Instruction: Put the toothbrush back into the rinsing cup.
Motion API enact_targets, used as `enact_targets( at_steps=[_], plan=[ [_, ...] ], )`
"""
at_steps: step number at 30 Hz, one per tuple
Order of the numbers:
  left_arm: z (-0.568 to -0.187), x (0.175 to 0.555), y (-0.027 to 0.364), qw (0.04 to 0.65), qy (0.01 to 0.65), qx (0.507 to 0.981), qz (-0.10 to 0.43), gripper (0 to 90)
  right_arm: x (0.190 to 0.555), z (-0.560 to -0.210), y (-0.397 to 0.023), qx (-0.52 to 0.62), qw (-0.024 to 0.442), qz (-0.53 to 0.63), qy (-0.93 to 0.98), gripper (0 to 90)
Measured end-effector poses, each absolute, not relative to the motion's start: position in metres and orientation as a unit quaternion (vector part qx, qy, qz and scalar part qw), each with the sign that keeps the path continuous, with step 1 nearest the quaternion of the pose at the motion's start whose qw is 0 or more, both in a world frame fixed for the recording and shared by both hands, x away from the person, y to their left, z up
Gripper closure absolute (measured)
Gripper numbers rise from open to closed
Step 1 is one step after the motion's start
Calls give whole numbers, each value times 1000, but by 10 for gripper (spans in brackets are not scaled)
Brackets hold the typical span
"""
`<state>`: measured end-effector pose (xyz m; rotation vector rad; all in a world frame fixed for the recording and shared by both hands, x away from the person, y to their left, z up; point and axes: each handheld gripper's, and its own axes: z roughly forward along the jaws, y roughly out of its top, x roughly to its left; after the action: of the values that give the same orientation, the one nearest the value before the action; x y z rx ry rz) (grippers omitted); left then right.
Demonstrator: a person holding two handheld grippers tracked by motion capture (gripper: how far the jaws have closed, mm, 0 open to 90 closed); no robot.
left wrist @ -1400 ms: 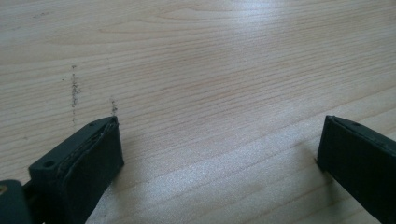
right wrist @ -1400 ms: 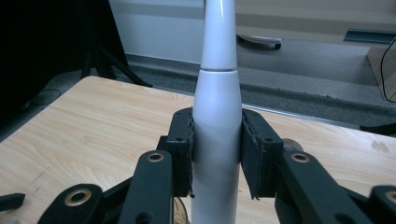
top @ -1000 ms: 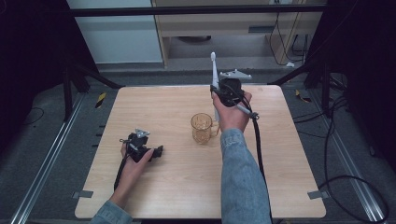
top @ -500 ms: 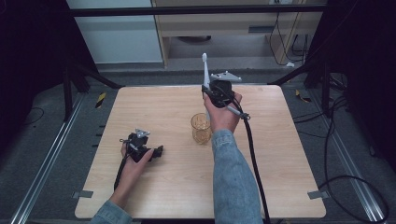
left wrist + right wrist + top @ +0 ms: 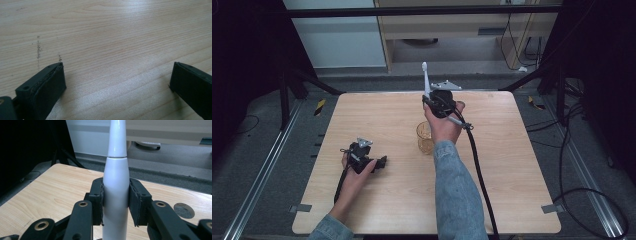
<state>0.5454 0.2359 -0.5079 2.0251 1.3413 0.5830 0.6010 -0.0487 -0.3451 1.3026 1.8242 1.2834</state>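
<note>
My right gripper (image 5: 428, 99) is raised over the far middle of the wooden table (image 5: 512, 175), shut on a white toothbrush-like stick (image 5: 426, 79) that points up. In the right gripper view the black pads (image 5: 97, 202) clamp the stick's thick white handle (image 5: 116, 195). A clear amber glass cup (image 5: 425, 137) stands upright on the table just below and in front of that hand. My left gripper (image 5: 381, 163) rests on the table at the near left, open, with bare wood between its jaws (image 5: 117, 80).
A black cable (image 5: 477, 165) trails from the right gripper across the table toward the near edge. A round grommet (image 5: 184, 210) sits in the tabletop. Dark frame legs and floor cables (image 5: 582, 150) surround the table.
The right gripper with the white stick has drifted left, and now stands over the cup. The left gripper has stayed still.
</note>
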Motion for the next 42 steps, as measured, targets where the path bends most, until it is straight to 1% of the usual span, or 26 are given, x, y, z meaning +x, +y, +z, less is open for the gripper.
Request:
enact_targets(
  at_steps=[16, 42],
  plan=[
    [-508, 545, 236, 316, 509, 769, 221, 0, 600, -368, -44, 484, 266, 466, 691, 668],
    [-508, 545, 235, 318, 508, 769, 221, 0, 596, -383, -46, 489, 251, 451, 703, 667]
  ],
)
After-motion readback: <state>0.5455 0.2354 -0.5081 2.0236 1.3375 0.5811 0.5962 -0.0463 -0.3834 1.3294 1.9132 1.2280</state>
